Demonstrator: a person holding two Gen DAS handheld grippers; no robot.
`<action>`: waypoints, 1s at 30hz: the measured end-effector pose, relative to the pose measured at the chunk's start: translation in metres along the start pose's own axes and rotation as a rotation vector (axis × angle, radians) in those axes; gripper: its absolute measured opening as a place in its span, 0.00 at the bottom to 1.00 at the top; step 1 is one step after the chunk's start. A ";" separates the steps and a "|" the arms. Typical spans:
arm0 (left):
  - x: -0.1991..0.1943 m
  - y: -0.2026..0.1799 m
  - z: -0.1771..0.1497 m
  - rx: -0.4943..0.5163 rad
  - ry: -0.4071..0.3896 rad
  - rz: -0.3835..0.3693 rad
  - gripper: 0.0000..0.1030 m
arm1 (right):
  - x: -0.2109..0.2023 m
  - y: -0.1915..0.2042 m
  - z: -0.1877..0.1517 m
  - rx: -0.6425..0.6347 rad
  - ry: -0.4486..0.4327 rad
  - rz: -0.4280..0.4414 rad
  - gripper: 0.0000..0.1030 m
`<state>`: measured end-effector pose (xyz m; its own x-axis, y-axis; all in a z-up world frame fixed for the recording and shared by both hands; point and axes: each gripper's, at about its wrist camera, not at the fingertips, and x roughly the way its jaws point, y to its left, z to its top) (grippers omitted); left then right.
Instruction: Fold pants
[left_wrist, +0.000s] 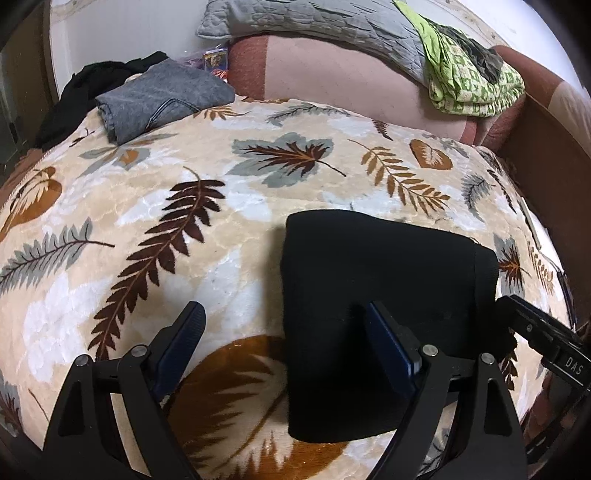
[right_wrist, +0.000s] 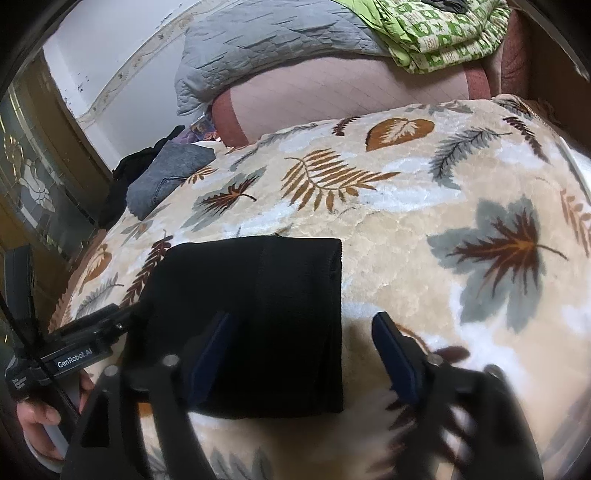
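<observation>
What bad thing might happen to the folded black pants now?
1. The left gripper stands open with one finger over the edge of the black pants. Pulling away, it might snag the cloth and undo the fold.
2. The right gripper is open too, straddling the pants' other edge, so it might drag that side askew.
3. The leaf-print blanket looks soft and plush, so a nudge might rumple the bundle.
</observation>
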<state>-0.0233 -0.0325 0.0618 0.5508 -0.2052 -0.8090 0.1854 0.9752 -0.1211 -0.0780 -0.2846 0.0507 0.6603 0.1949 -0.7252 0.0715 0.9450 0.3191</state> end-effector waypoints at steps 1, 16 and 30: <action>0.001 0.002 0.000 -0.007 0.003 -0.008 0.86 | 0.001 -0.001 0.000 0.006 0.006 0.004 0.79; 0.014 0.026 0.002 -0.109 0.039 -0.147 0.89 | 0.024 -0.017 0.001 0.043 0.069 0.044 0.81; 0.036 0.028 0.000 -0.149 0.079 -0.230 0.96 | 0.044 -0.021 0.004 0.067 0.114 0.140 0.82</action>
<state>0.0013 -0.0128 0.0289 0.4418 -0.4214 -0.7920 0.1737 0.9063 -0.3854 -0.0471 -0.2965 0.0149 0.5789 0.3556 -0.7338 0.0367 0.8876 0.4592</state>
